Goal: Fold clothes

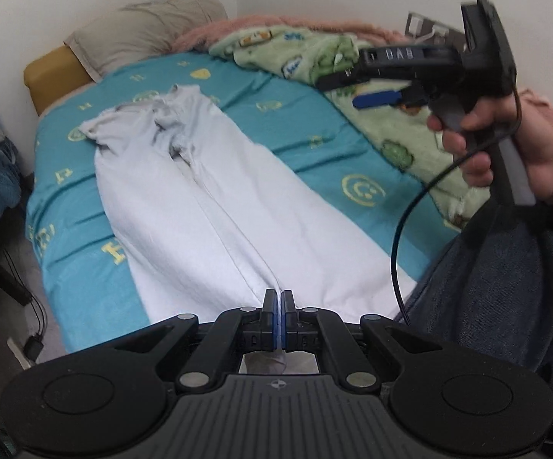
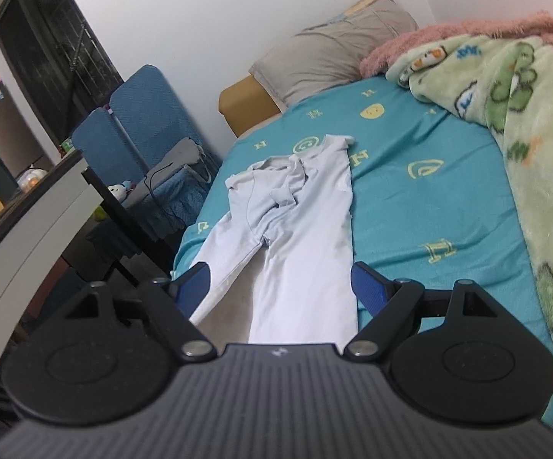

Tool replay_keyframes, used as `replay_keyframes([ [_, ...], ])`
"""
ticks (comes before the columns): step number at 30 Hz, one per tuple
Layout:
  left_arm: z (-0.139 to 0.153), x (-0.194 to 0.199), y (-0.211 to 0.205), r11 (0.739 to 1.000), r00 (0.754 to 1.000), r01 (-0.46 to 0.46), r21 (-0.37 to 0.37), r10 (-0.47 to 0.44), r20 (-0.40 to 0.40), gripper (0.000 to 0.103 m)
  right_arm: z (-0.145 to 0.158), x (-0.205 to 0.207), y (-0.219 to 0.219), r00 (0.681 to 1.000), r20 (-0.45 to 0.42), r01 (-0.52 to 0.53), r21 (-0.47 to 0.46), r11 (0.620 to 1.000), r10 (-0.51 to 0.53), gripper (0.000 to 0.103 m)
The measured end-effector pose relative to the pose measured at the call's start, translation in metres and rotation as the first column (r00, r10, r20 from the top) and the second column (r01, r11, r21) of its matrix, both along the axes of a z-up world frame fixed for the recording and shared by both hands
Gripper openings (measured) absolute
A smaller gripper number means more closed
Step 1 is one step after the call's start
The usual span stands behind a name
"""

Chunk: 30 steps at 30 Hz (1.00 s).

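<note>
White trousers (image 1: 184, 176) lie lengthwise on the teal bedsheet (image 1: 314, 126), waistband toward the pillow (image 1: 142, 34), legs toward the camera. Left gripper (image 1: 278, 302): fingers pressed together on the cloth at the inner leg hems. Right gripper (image 2: 280, 283): fingers wide apart, empty, held above the bed. Risks: thin pinch slips; single-point lifting bunches fabric; crumpled waistband folds crooked.

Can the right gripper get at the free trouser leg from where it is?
Probably yes. The right gripper is open and holds nothing, and the white trousers lie flat on the teal sheet straight ahead. Nothing lies between. The left gripper is shut on a hem.
</note>
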<state>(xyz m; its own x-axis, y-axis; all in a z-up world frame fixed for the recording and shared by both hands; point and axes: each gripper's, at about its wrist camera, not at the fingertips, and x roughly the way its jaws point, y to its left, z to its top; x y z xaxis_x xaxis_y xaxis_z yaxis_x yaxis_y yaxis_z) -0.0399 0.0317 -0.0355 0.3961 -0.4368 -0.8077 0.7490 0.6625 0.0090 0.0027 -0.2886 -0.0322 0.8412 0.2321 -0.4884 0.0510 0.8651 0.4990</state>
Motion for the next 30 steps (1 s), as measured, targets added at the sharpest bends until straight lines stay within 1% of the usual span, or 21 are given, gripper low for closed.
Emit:
replay_keyframes([
  [3, -0.025, 0.005, -0.013, 0.999, 0.997, -0.015, 0.041, 0.018, -0.07, 0.001, -0.009, 0.005, -0.005, 0.999, -0.054, 0.001, 0.049, 0.999, 0.002, 0.082],
  [6, -0.047, 0.012, -0.025, 0.999, 0.985, -0.016, 0.049, 0.024, -0.168, 0.002, -0.021, 0.007, -0.009, 0.994, -0.106, 0.002, 0.126, 0.992, 0.011, 0.082],
  [7, -0.053, 0.015, -0.028, 0.999, 0.978, -0.013, 0.046, 0.023, -0.209, 0.003, -0.024, 0.008, -0.01, 0.993, -0.118, 0.004, 0.144, 0.99, 0.013, 0.082],
  [8, -0.057, 0.019, -0.029, 0.999, 0.965, -0.023, 0.031, 0.03, -0.261, 0.007, -0.027, 0.008, -0.011, 0.991, -0.131, 0.006, 0.162, 0.987, 0.016, 0.082],
  [9, -0.06, 0.023, -0.03, 0.999, 0.95, -0.036, 0.017, 0.039, -0.31, 0.008, -0.03, 0.008, -0.011, 0.99, -0.143, 0.008, 0.18, 0.984, 0.018, 0.082],
  [10, -0.062, 0.028, -0.028, 0.998, 0.936, -0.068, 0.012, 0.067, -0.344, 0.01, -0.032, 0.008, -0.012, 0.988, -0.154, 0.011, 0.188, 0.982, 0.019, 0.082],
  [11, -0.064, 0.033, -0.026, 0.995, 0.922, -0.101, 0.008, 0.097, -0.375, 0.014, -0.033, 0.008, -0.011, 0.986, -0.163, 0.014, 0.185, 0.983, 0.017, 0.082],
  [12, -0.064, 0.039, -0.02, 0.989, 0.912, -0.147, 0.006, 0.138, -0.388, 0.016, -0.035, 0.008, -0.011, 0.985, -0.173, 0.017, 0.182, 0.983, 0.015, 0.082],
  [13, -0.064, 0.046, -0.014, 0.981, 0.899, -0.193, 0.006, 0.179, -0.4, 0.027, -0.036, 0.007, -0.011, 0.983, -0.181, 0.019, 0.179, 0.984, 0.014, 0.082],
  [14, -0.065, 0.054, -0.003, 0.969, 0.883, -0.249, 0.008, 0.23, -0.409, 0.041, -0.037, 0.007, -0.01, 0.982, -0.187, 0.02, 0.177, 0.984, 0.013, 0.082],
  [16, -0.067, 0.07, 0.018, 0.934, 0.843, -0.357, 0.015, 0.329, -0.426, 0.05, -0.04, 0.008, -0.009, 0.979, -0.201, 0.019, 0.185, 0.983, 0.019, 0.082],
  [18, -0.07, 0.086, 0.04, 0.887, 0.79, -0.461, 0.022, 0.422, -0.445, 0.051, -0.046, 0.011, -0.007, 0.974, -0.223, 0.014, 0.199, 0.98, 0.031, 0.082],
  [20, -0.079, 0.099, 0.062, 0.816, 0.697, -0.578, 0.012, 0.501, -0.513, 0.06, -0.055, 0.014, -0.004, 0.965, -0.257, 0.008, 0.212, 0.977, 0.048, 0.082],
  [21, -0.083, 0.105, 0.072, 0.777, 0.648, -0.629, 0.012, 0.533, -0.543, 0.061, -0.06, 0.016, -0.002, 0.959, -0.278, 0.006, 0.217, 0.976, 0.056, 0.082],
  [24, -0.091, 0.111, 0.087, 0.693, 0.563, -0.721, 0.021, 0.603, -0.566, 0.061, -0.073, 0.019, 0.002, 0.94, -0.336, 0.017, 0.218, 0.976, 0.059, 0.082],
  [26, -0.09, 0.112, 0.09, 0.651, 0.542, -0.759, 0.012, 0.642, -0.543, 0.068, -0.081, 0.019, 0.001, 0.929, -0.368, 0.046, 0.224, 0.974, 0.041, 0.082],
  [27, -0.091, 0.113, 0.091, 0.633, 0.53, -0.774, 0.014, 0.66, -0.533, 0.069, -0.086, 0.019, 0.0, 0.924, -0.382, 0.061, 0.23, 0.971, 0.033, 0.082],
  [30, -0.097, 0.114, 0.088, 0.595, 0.5, -0.801, 0.06, 0.721, -0.481, 0.069, -0.097, 0.018, -0.001, 0.903, -0.429, 0.109, 0.228, 0.968, -0.001, 0.082],
])
